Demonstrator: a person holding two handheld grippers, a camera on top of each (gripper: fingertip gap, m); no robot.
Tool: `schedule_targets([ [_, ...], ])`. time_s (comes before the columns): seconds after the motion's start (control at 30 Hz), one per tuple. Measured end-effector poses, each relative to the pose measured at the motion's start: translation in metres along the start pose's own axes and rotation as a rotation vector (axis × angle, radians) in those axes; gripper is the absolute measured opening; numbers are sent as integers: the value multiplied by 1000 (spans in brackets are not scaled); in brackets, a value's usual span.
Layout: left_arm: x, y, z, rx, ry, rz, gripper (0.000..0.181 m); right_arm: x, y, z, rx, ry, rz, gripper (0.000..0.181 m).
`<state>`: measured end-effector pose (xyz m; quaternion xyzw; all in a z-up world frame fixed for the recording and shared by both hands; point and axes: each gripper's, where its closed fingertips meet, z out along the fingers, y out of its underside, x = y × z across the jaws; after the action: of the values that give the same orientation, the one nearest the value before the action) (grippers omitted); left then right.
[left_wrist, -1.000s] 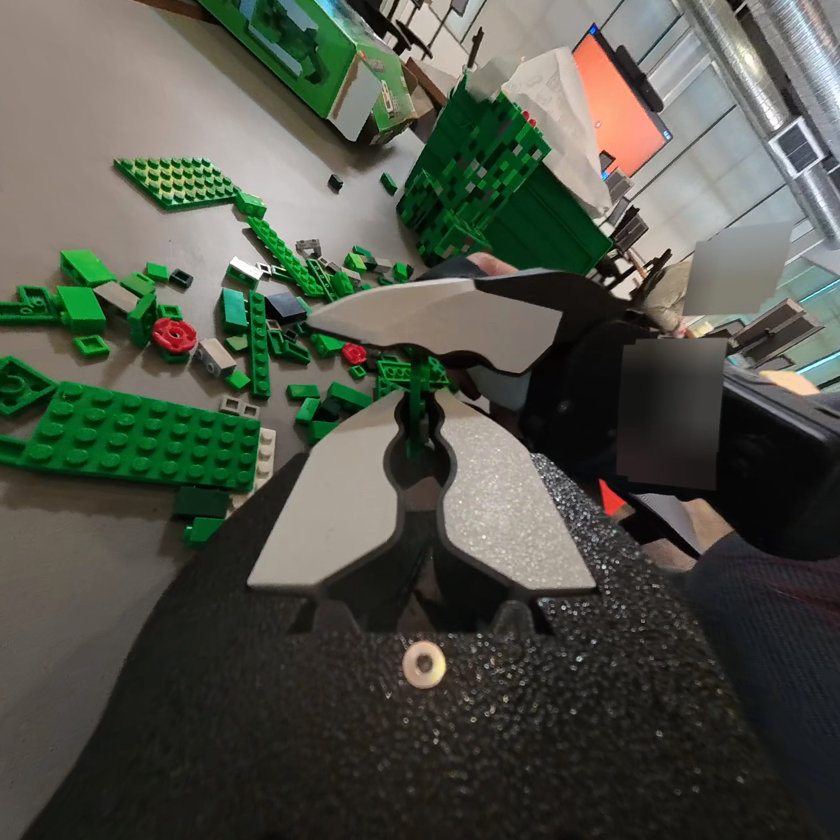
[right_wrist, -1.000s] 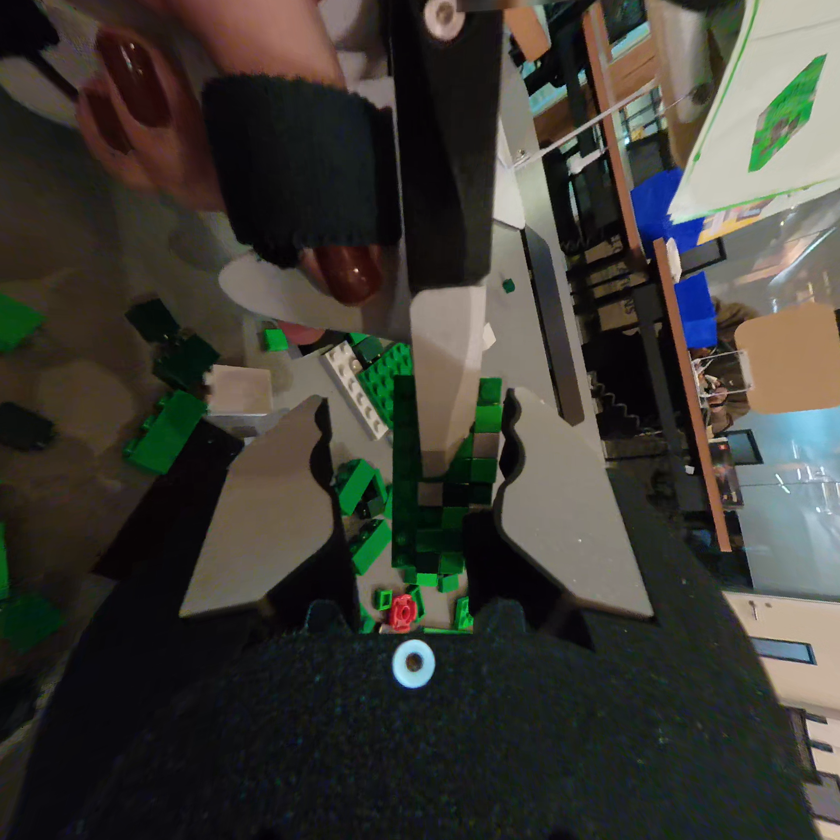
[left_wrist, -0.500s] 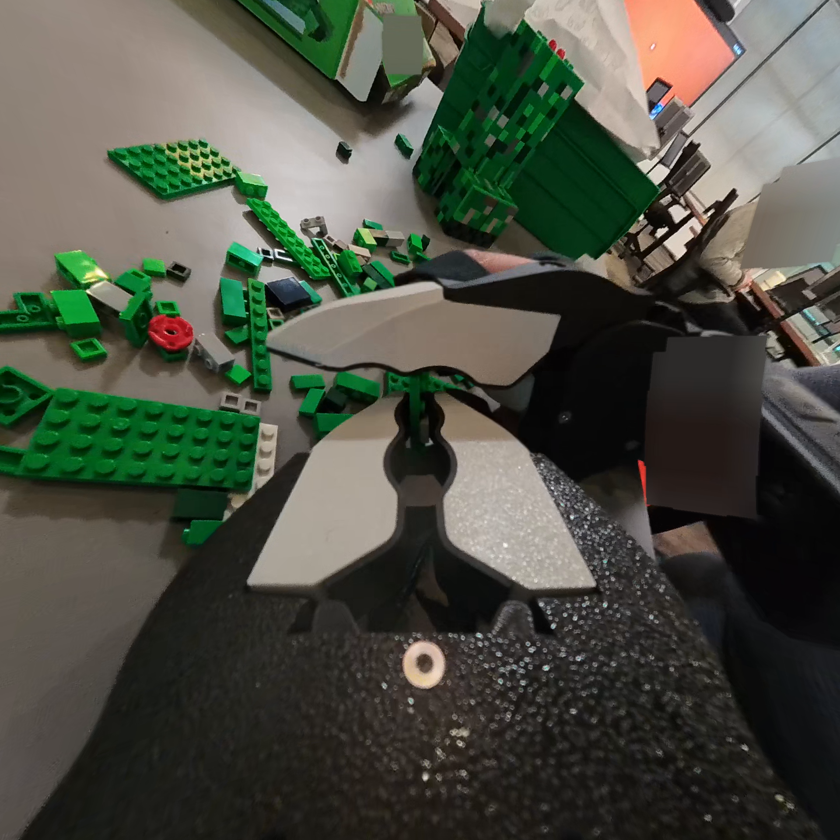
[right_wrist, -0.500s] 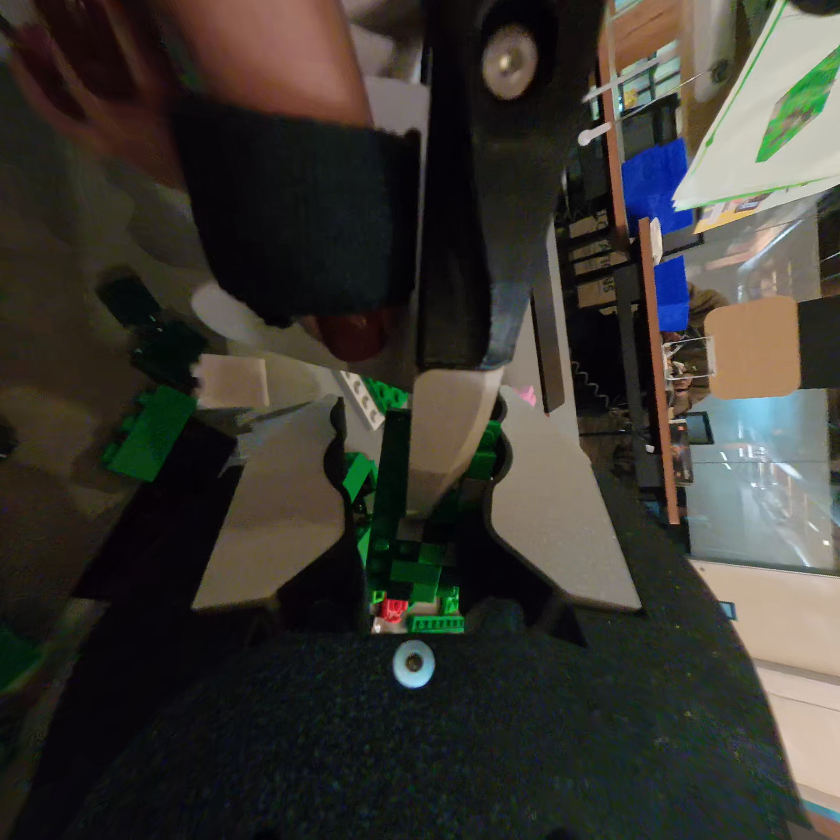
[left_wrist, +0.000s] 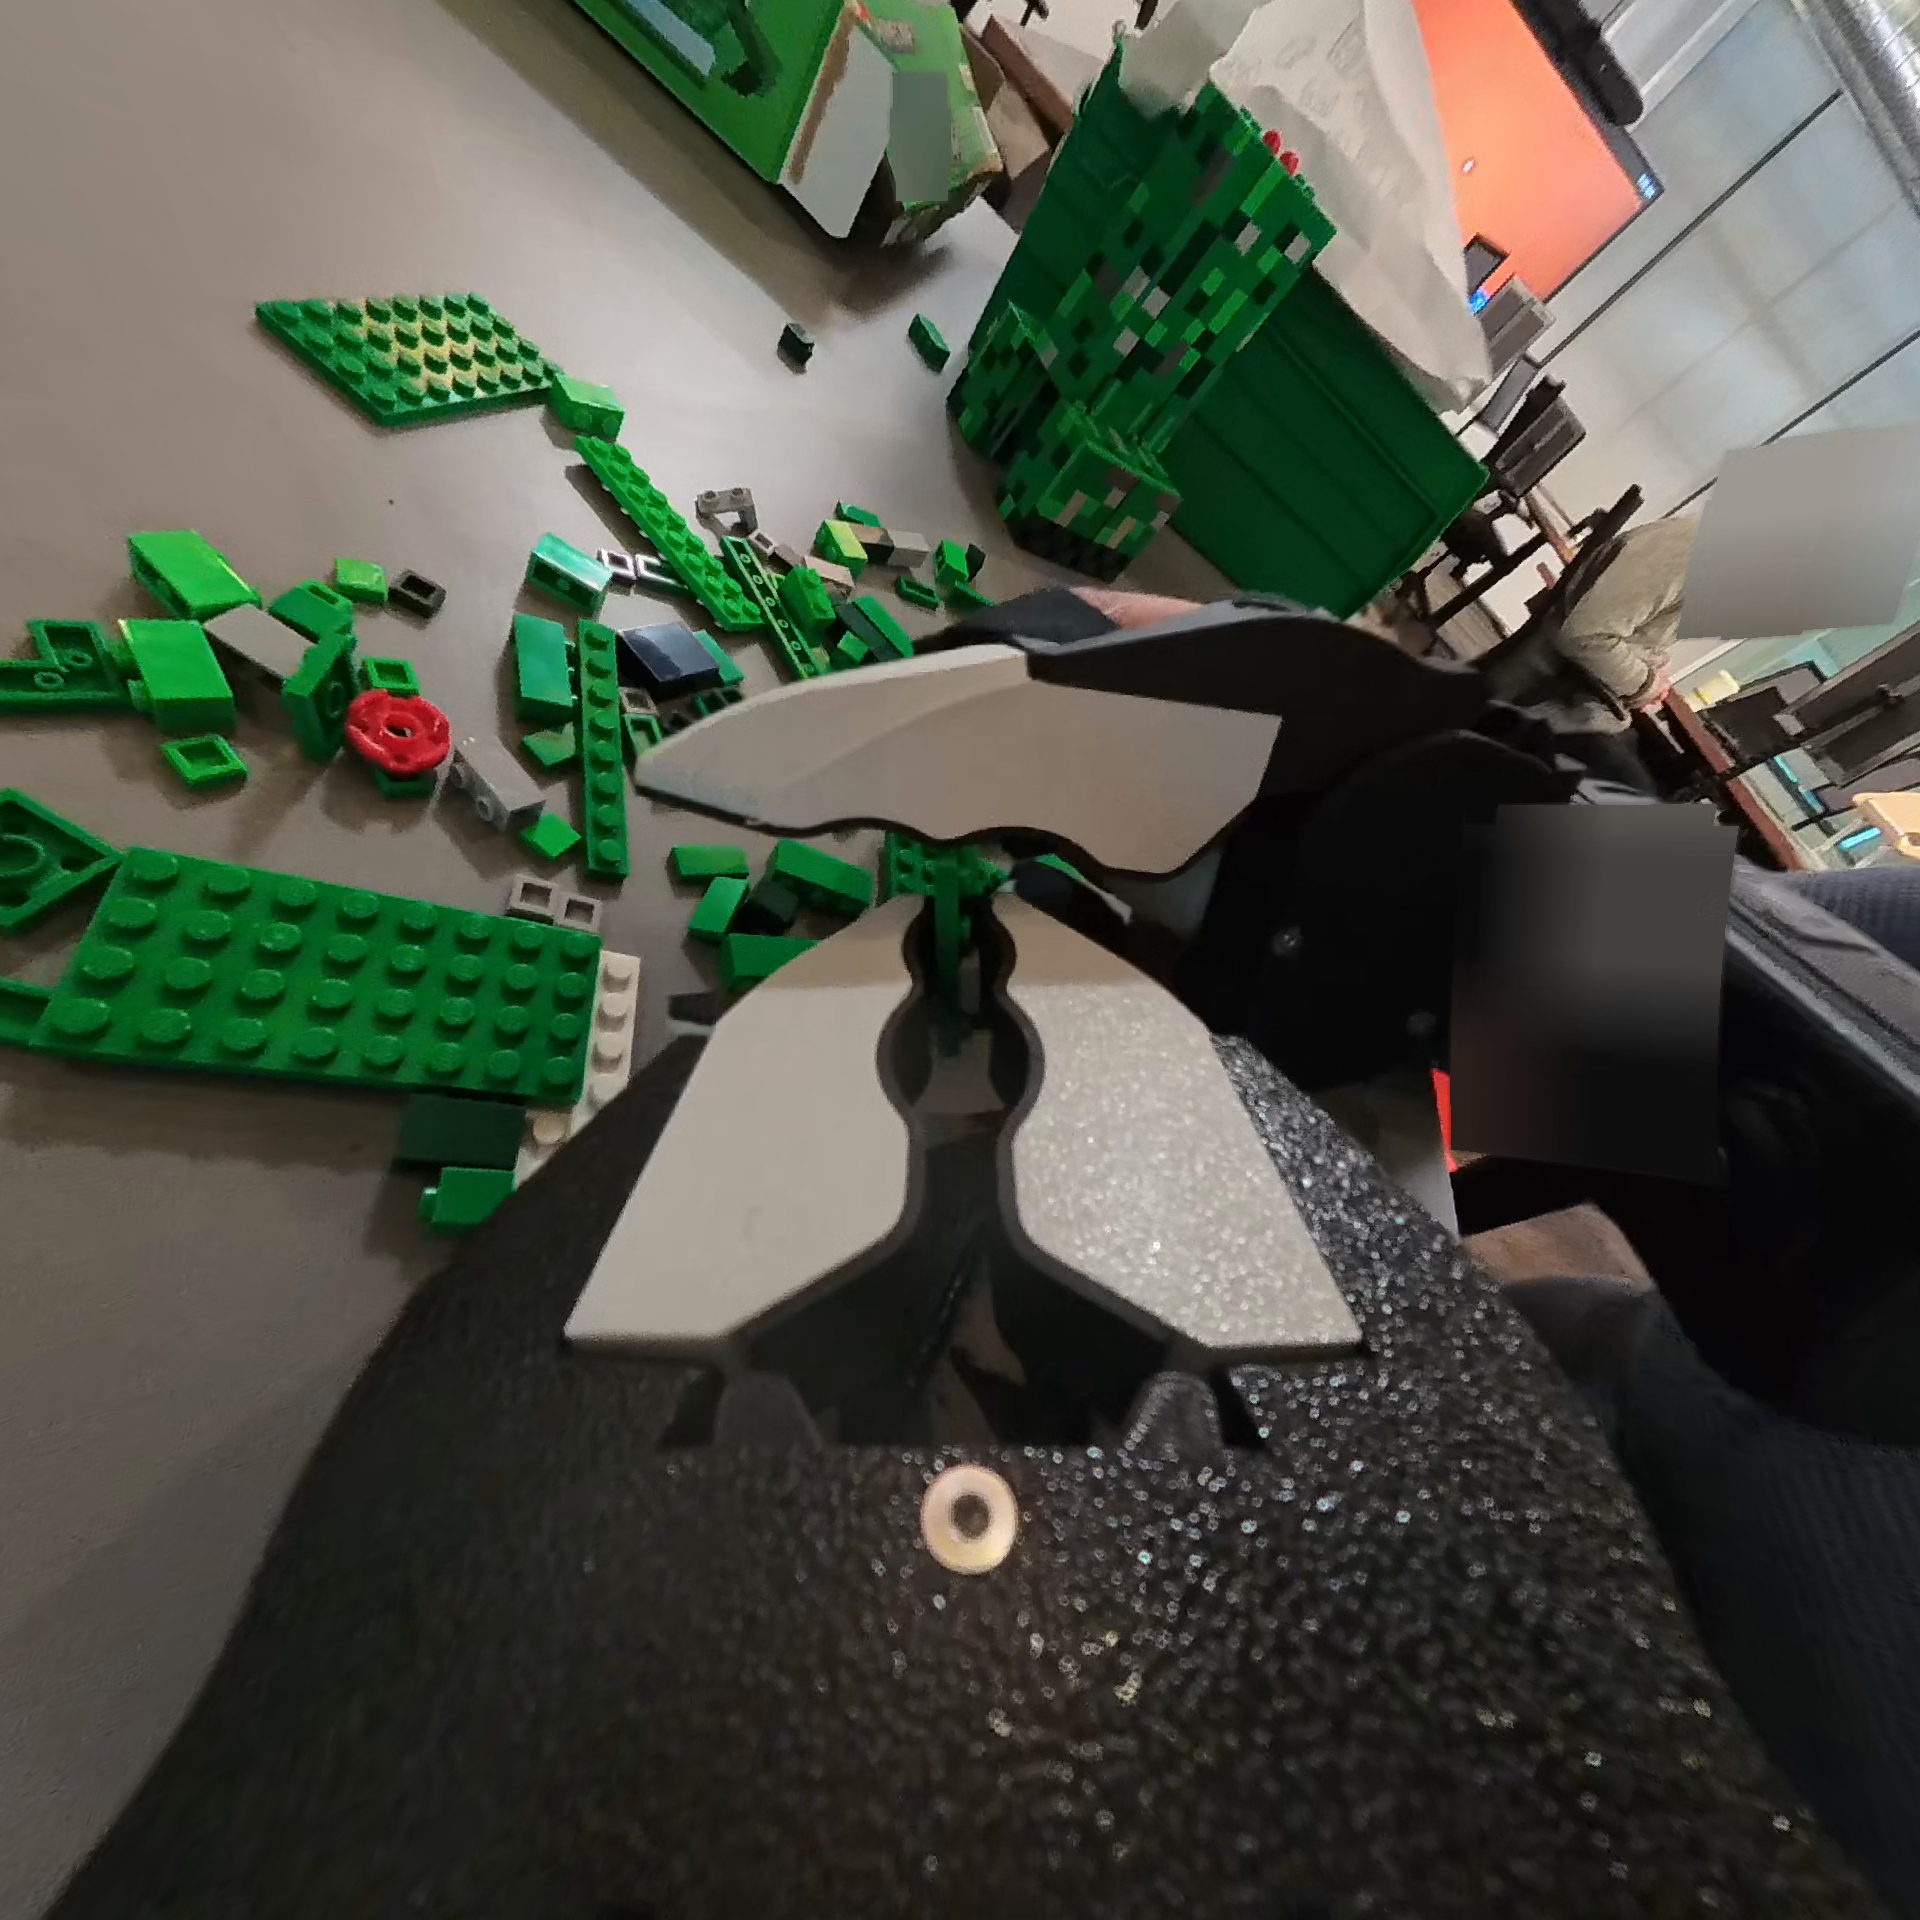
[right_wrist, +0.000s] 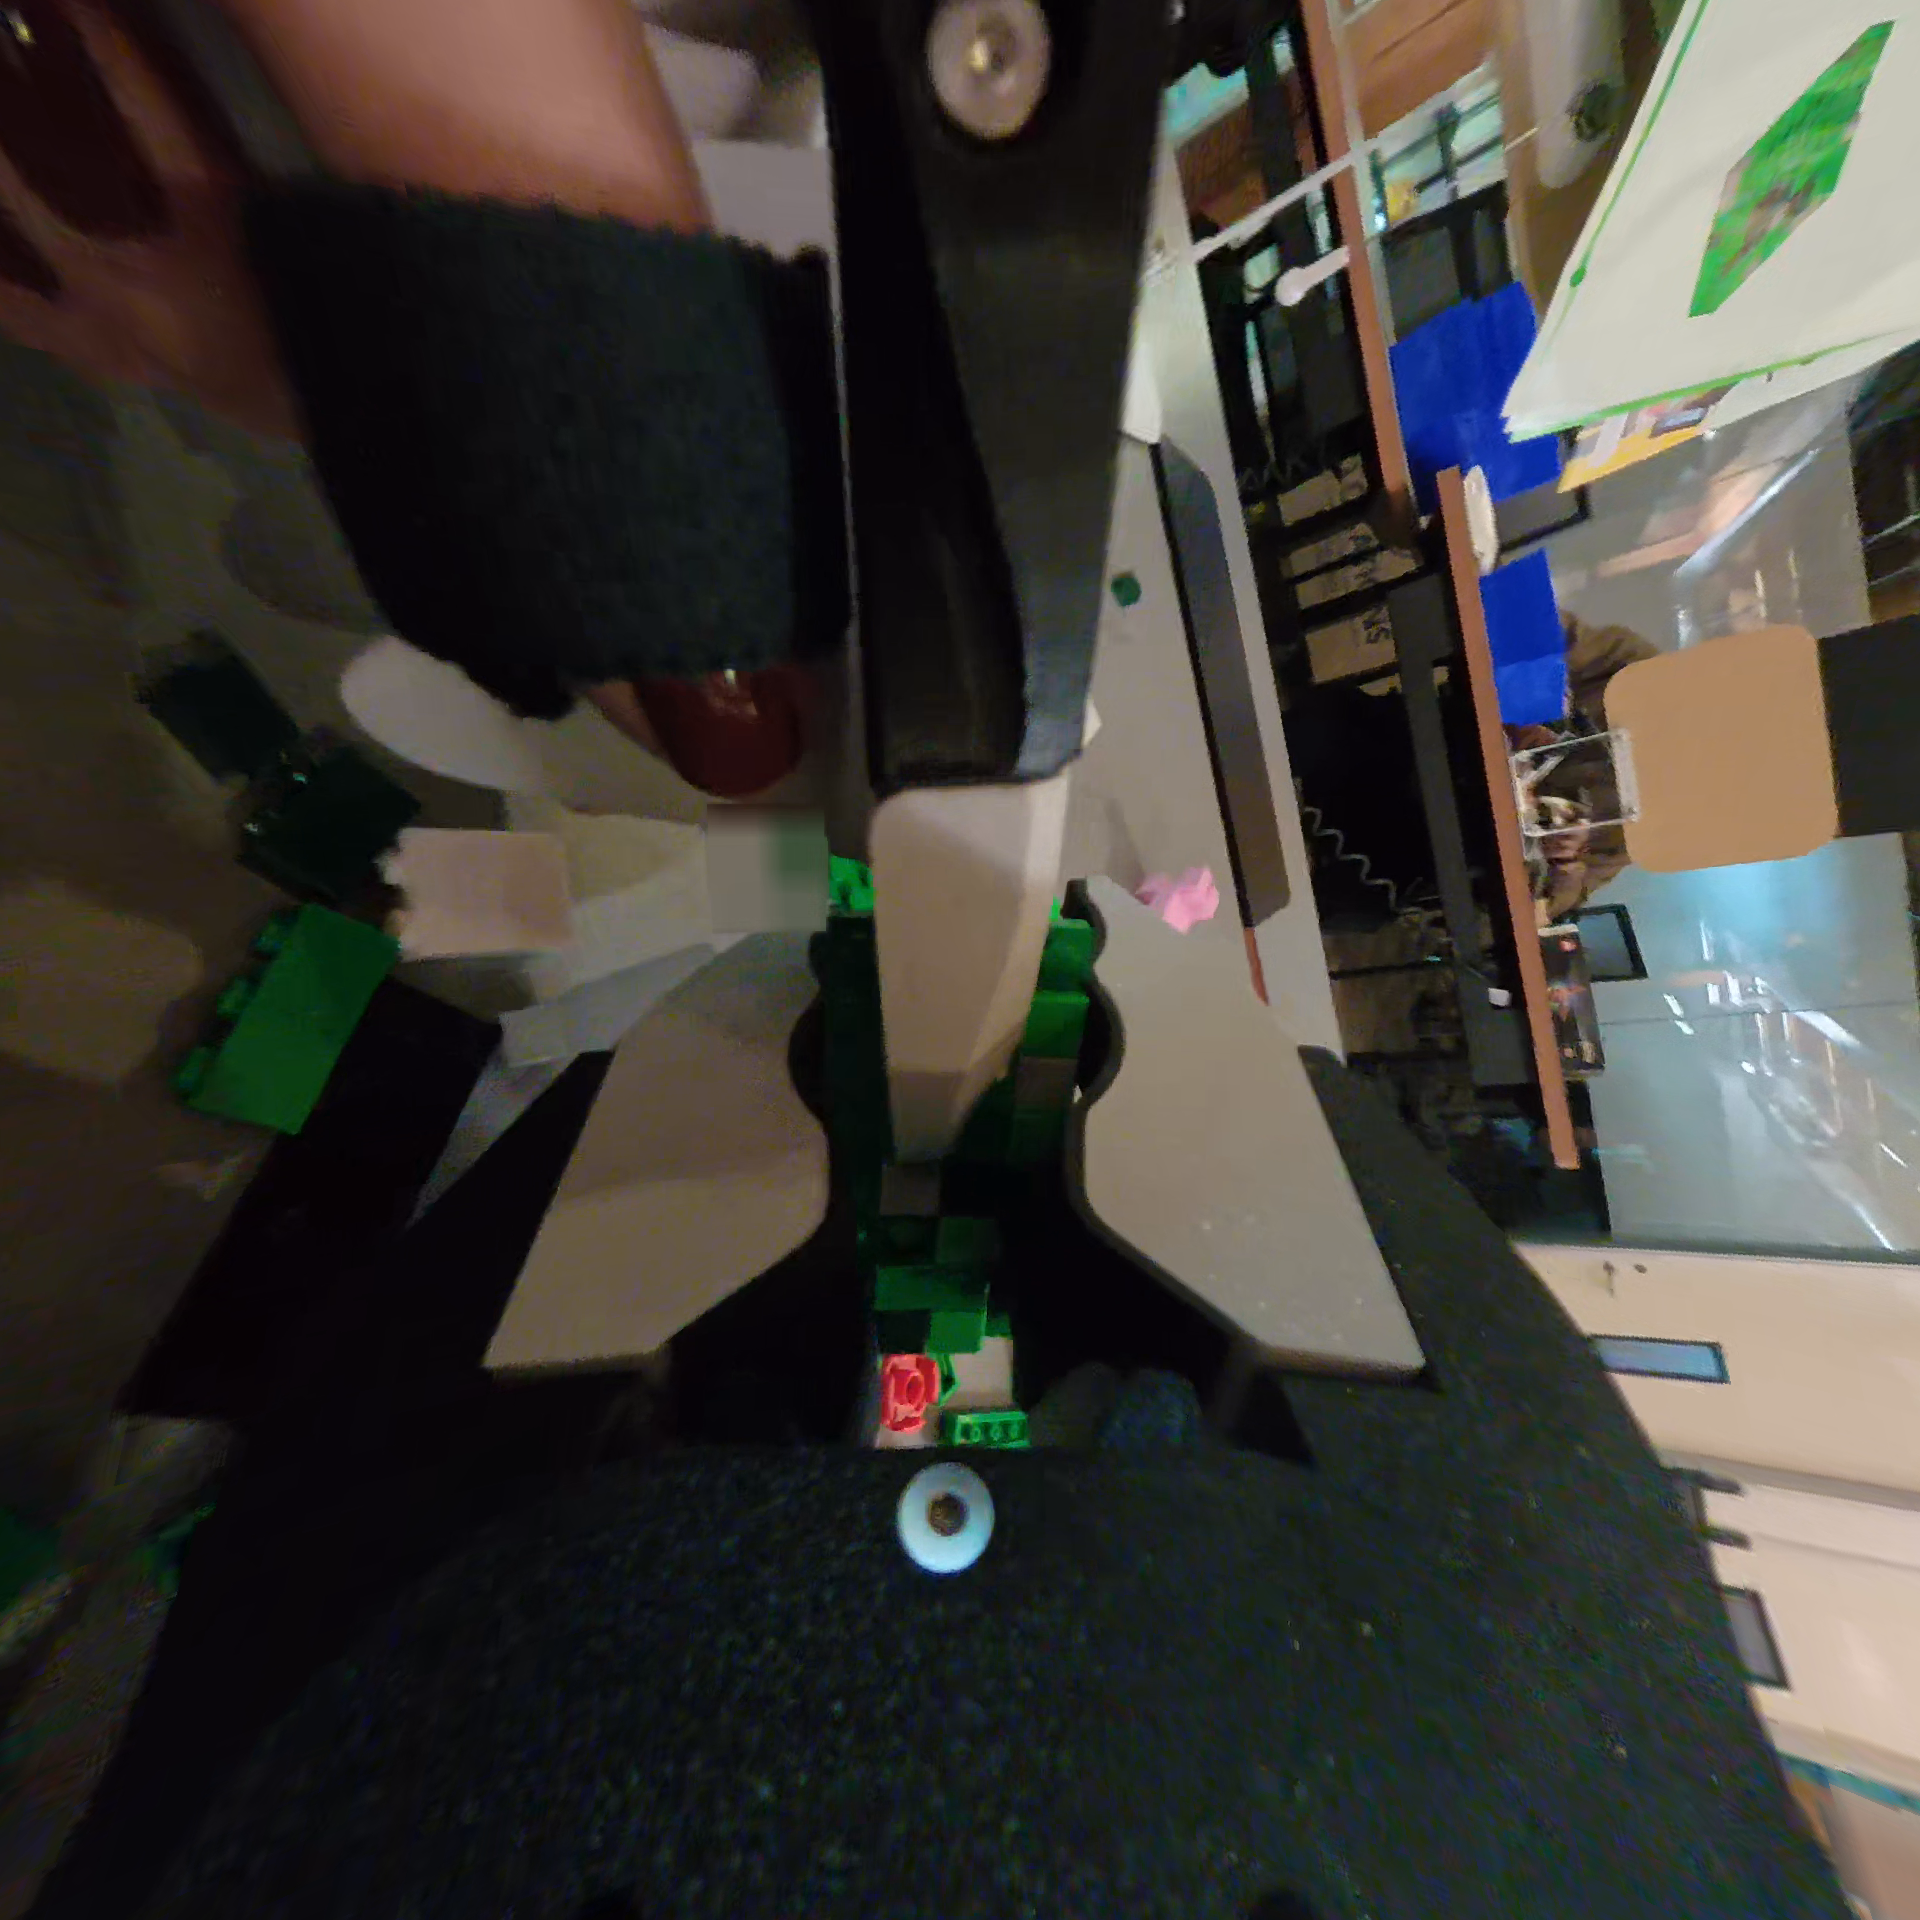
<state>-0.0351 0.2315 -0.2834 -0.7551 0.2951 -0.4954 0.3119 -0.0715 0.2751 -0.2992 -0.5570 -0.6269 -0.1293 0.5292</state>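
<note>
The left gripper (left_wrist: 958, 940) pinches a thin green brick assembly (left_wrist: 951, 966) edge-on; the right gripper (right_wrist: 951, 1023), fingers closed against the same assembly (right_wrist: 1049, 1029), grips it crosswise. Beyond, loose green bricks (left_wrist: 597, 748) scatter across the grey table (left_wrist: 260, 208), a green-checkered brick model (left_wrist: 1122, 312) standing toward its far edge.
</note>
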Motion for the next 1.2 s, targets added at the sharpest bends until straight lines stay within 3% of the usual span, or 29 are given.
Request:
schedule_targets([
  [0.27, -3, 3, 3, 8, 49, -50, 5, -7, 5, 4, -3, -42, 28, 41],
  [0.6, -6, -6, -4, 65, 148, -210, 9, 17, -1, 9, -19, 226, -133, 38],
  [1.2, -9, -6, -5, 64, 175, -317, 10, 20, -1, 10, -56, 321, -264, 40],
])
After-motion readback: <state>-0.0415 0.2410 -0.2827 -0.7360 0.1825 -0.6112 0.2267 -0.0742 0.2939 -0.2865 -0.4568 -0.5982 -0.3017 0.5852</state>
